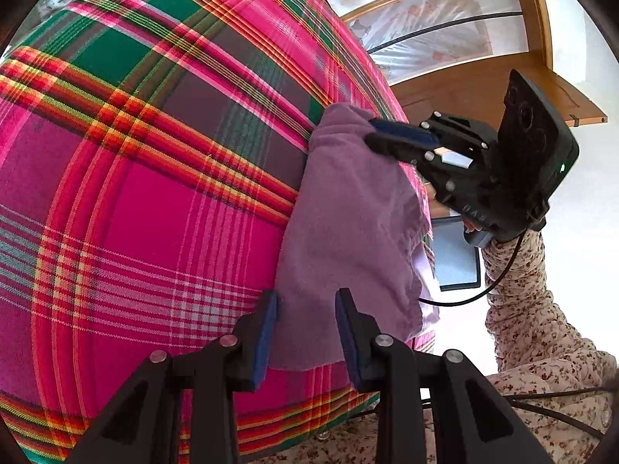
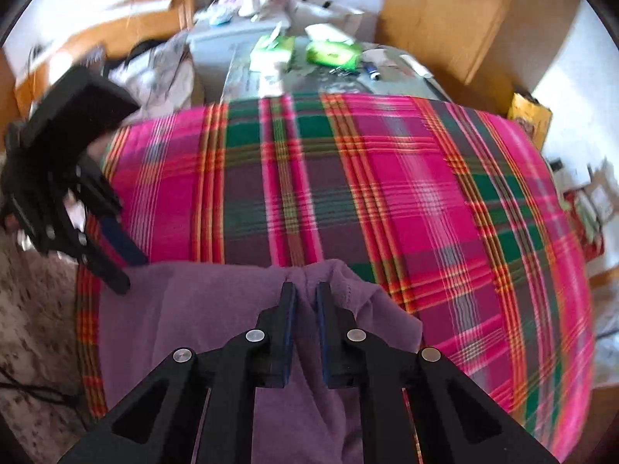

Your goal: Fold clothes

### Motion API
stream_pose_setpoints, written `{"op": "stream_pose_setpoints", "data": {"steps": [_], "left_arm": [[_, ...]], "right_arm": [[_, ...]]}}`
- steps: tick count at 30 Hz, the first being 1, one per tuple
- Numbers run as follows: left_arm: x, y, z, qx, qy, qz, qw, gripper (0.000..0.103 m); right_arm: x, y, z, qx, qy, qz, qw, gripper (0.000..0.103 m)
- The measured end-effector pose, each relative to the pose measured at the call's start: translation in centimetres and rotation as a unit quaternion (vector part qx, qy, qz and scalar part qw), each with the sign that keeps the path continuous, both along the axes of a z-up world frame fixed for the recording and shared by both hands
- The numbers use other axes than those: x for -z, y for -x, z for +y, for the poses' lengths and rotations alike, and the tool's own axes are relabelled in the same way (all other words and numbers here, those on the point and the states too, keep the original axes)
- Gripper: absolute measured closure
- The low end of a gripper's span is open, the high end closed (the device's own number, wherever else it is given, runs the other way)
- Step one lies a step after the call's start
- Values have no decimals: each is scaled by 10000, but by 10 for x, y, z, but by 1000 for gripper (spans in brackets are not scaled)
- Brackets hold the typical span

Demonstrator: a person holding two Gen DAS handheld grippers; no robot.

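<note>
Plaid-covered bed (image 2: 387,193) carries purple garment (image 2: 193,309); right hand-held gripper (image 2: 305,297) pinches a bunched fold, left hand-held gripper (image 1: 305,309) gapes astride its edge, risking slippage.

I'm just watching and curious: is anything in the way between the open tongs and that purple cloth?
Nothing visible. The left tongs stand open right at the purple cloth, its near edge between the fingers, on the plaid blanket.

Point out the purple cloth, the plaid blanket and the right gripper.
purple cloth (image 1: 348,208): left wrist view, middle of the fabric.
plaid blanket (image 2: 387,193): right wrist view, flat top.
right gripper (image 2: 305,301): right wrist view, between fingertips.
</note>
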State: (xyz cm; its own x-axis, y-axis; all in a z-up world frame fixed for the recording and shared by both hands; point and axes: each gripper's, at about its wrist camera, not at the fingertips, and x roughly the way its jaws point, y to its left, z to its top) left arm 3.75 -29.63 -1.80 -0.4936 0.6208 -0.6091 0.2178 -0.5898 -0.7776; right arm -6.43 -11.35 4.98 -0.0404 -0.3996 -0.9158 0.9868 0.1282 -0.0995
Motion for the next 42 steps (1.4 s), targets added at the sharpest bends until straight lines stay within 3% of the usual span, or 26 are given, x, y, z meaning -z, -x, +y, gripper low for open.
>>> {"op": "stream_pose_setpoints", "data": {"steps": [4,11,15,20,24,26,30,32,33,35,36,37,38,42], "left_arm": [[1,-1,-2,49,-50,26,10000,71],[2,-3,-10,50,-39,63,10000,73],[4,-7,-12,5,65,63,10000,93],[1,-12,-6,-11,86,143,9999,94],[0,-11,-2,-20,136,135,9998,94],[-2,-13,1,4,205,127,9997,90],[-9,-19,1,151,155,287,9994,63],[-11,-17,4,198,190,295,9992,60],[-12,-16,4,220,206,298,9991,60],[-10,-17,2,172,127,265,9994,62],[-8,-14,2,127,172,184,9996,69],[-5,-12,1,81,216,103,9997,88],[-3,-9,0,37,254,27,9997,94],[3,-9,-1,-43,121,64,9999,94]], "right_arm": [[2,-7,-3,-157,-157,235,9995,93],[-11,-10,14,94,80,383,9992,95],[-14,-3,15,439,299,441,9976,96],[-14,20,15,839,360,-143,9957,95],[-21,54,19,1446,630,-1115,9812,81],[-16,71,19,1707,563,-1596,9707,81],[9,89,16,1892,219,-2528,9486,77],[18,91,15,1903,161,-2800,9408,77],[21,91,14,1912,182,-2902,9375,77],[21,90,14,1895,244,-2991,9349,97],[19,87,15,1849,267,-2951,9370,97],[16,86,15,1824,320,-2896,9390,97],[11,86,17,1844,422,-2817,9407,97],[6,93,19,2039,619,-2336,9487,97]]}}
